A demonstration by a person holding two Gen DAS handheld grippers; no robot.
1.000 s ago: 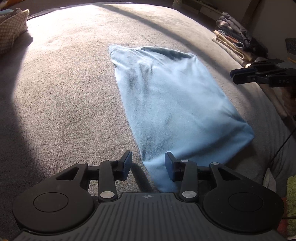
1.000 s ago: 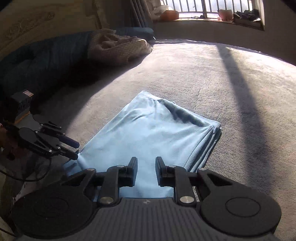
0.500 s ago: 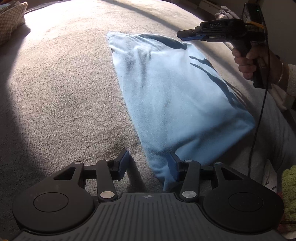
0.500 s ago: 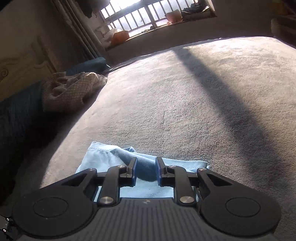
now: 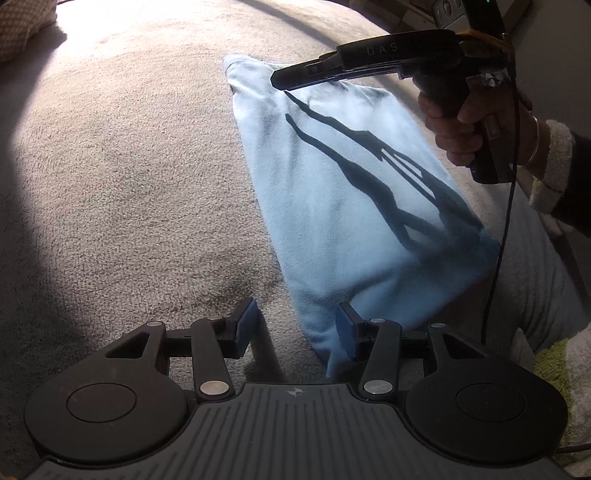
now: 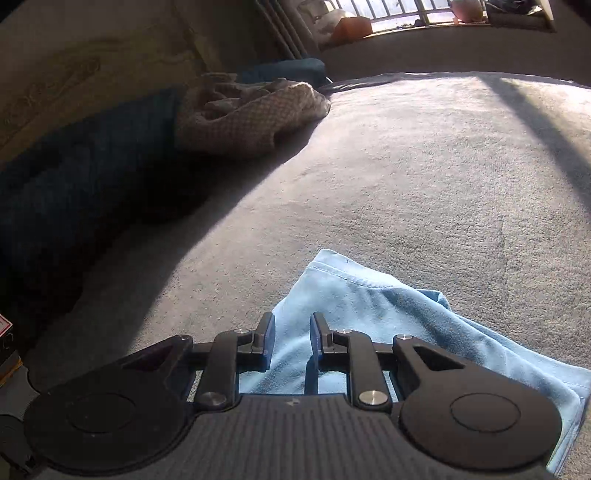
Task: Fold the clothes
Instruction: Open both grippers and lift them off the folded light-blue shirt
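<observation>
A light blue folded garment (image 5: 343, 206) lies flat on the grey plush bed cover. My left gripper (image 5: 295, 328) is open at the garment's near corner, with the cloth edge between its fingers but not pinched. In the left wrist view the right gripper (image 5: 280, 79), held by a hand (image 5: 465, 125), hovers over the garment's far end and throws a long shadow on it. In the right wrist view the right gripper (image 6: 291, 339) stands open just above the blue garment (image 6: 388, 314), near its far corner, gripping nothing.
A checked beige cloth (image 6: 251, 114) and a dark blue blanket (image 6: 81, 173) lie at the bed's head. A windowsill (image 6: 424, 22) runs beyond the bed. A green and white towel (image 5: 565, 373) sits at the right edge. Bare grey cover (image 5: 129, 177) spreads left of the garment.
The right gripper has swung in over the garment's far end and dropped close to its corner. The left gripper has widened its jaws and edged onto the near corner.
</observation>
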